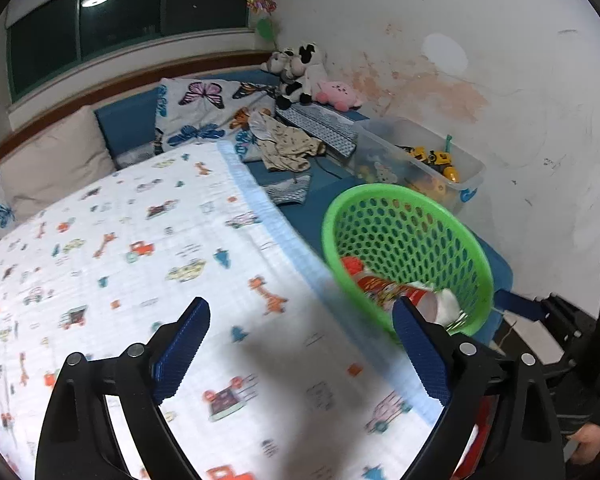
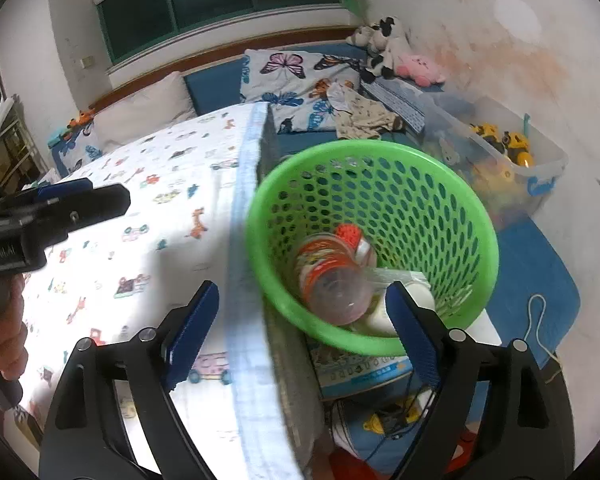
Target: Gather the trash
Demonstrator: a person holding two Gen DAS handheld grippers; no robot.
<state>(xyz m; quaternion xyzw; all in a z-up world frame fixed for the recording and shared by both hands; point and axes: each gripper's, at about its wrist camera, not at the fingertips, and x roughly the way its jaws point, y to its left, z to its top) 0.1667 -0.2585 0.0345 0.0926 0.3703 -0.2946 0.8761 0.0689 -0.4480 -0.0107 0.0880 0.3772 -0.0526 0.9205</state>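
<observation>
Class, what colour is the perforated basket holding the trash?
Bright green basket; clearest in the right wrist view.

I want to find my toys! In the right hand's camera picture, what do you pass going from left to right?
The other gripper → vehicle-print blanket → green basket holding a plastic bottle → clear toy box with yellow trucks.

Bed (image 1: 140,240) under patterned sheet; dark window (image 1: 120,28) behind headboard, stained white wall (image 1: 460,80) right of bed.
</observation>
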